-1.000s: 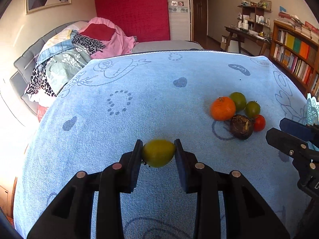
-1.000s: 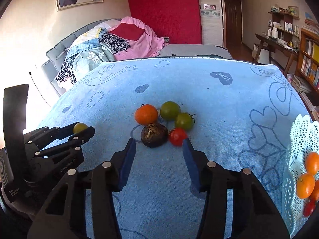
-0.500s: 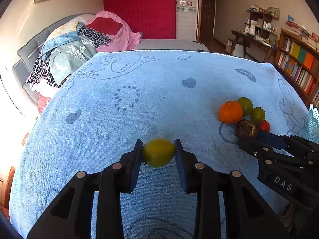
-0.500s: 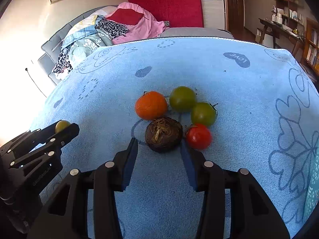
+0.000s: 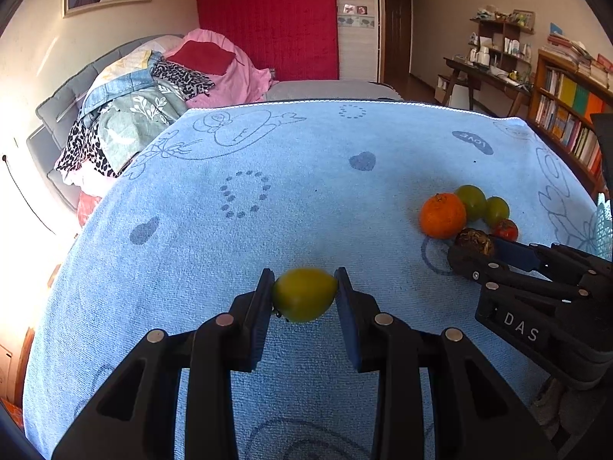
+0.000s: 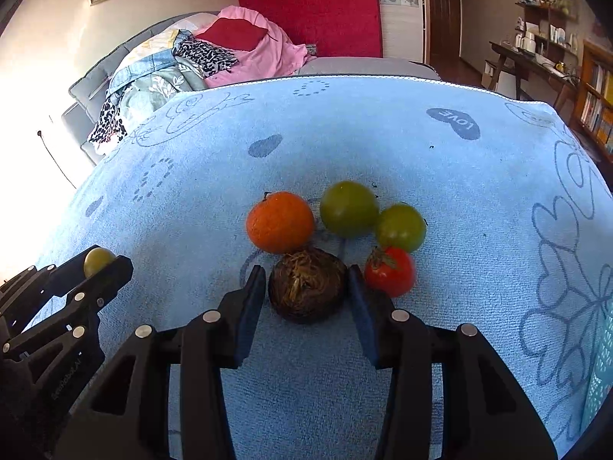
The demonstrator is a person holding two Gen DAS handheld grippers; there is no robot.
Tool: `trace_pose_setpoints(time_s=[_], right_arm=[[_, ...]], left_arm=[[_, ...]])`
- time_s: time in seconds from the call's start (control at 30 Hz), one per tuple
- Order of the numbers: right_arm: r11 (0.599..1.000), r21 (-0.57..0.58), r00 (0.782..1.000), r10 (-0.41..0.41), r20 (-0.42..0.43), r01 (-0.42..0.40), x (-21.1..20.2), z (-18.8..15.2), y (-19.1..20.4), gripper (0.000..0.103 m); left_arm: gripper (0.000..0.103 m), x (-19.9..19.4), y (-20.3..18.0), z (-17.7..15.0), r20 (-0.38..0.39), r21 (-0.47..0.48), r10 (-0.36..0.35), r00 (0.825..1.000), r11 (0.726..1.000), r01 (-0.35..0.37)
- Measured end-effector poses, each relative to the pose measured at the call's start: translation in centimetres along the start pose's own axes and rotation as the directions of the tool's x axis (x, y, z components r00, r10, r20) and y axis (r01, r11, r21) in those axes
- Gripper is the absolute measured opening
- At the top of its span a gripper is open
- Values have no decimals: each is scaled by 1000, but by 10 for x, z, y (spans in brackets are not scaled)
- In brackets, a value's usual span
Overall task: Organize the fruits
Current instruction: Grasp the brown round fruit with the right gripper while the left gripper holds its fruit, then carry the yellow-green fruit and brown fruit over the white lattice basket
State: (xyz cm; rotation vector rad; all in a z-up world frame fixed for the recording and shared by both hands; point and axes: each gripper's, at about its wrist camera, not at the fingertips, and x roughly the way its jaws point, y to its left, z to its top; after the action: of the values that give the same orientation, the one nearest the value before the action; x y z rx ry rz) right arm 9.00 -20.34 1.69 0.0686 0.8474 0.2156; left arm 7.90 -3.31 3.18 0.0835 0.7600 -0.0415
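My left gripper (image 5: 304,274) is shut on a yellow-green fruit (image 5: 304,295) and holds it just above the blue towel (image 5: 306,191). In the right wrist view that left gripper (image 6: 103,264) sits at the lower left with the fruit (image 6: 97,260) in its tips. My right gripper (image 6: 305,270) straddles a rough brown fruit (image 6: 306,291) lying on the towel. Its jaws are closing, and the pads stand very close to the fruit's sides. Just behind lie an orange (image 6: 280,221), two green tomatoes (image 6: 349,209) and a red tomato (image 6: 390,271).
A white lace basket (image 5: 605,226) shows only its rim at the right edge. The towel covers a table whose far edge (image 6: 345,76) meets a grey sofa piled with clothes (image 6: 184,65). Shelves and a desk stand at the far right.
My right gripper moved forward and down until the brown fruit lay between its fingers, and the fingers narrowed. The left gripper kept still with its fruit.
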Motion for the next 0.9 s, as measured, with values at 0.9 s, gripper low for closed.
trace_pose_setpoints(time_s=[0.9], right_arm=[[996,93,999,-7,38,3,-41,-41,-11,42]], left_arm=[[33,-24,-22,-1,84,61,-10,996,998,5]])
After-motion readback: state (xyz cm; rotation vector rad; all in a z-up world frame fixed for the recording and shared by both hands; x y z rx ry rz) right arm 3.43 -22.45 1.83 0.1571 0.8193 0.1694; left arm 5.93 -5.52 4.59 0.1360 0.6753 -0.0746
